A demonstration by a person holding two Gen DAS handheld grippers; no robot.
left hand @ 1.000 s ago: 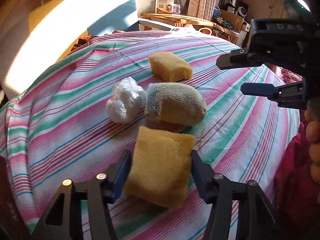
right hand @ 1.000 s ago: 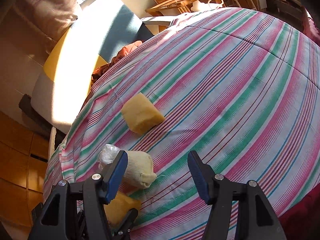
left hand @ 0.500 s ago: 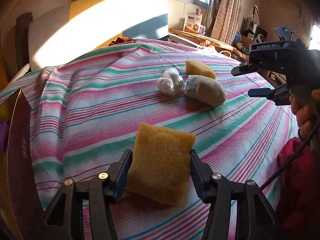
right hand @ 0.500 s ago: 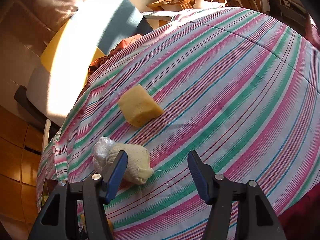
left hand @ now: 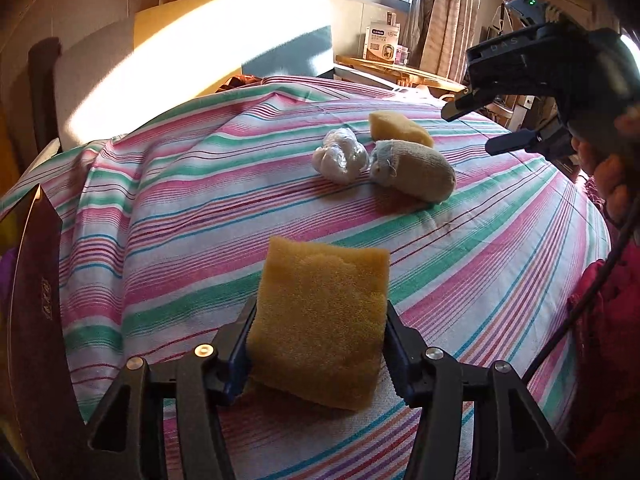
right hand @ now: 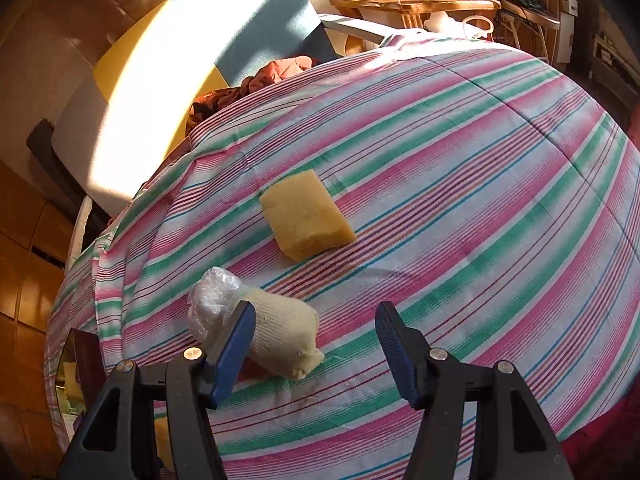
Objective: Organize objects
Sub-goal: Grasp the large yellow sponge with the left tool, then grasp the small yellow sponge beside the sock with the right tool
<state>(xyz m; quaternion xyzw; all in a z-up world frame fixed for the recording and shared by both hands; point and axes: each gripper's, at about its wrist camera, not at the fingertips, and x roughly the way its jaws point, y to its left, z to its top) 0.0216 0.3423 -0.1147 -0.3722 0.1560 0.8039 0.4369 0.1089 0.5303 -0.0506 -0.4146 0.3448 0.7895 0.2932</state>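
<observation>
The flat sponge [left hand: 320, 328] is clamped across its short width in the jaws of the left gripper [left hand: 318, 344], long axis running away from the camera, low over the striped cloth [left hand: 180, 216]. Beyond the sponge lie the rolled sock [left hand: 414, 170], the plastic bundle [left hand: 340, 156] and a second sponge [left hand: 398, 129], clustered. The right gripper [right hand: 316, 346] hangs released and empty, the sock just left of its jaws, long axis slanting.
</observation>
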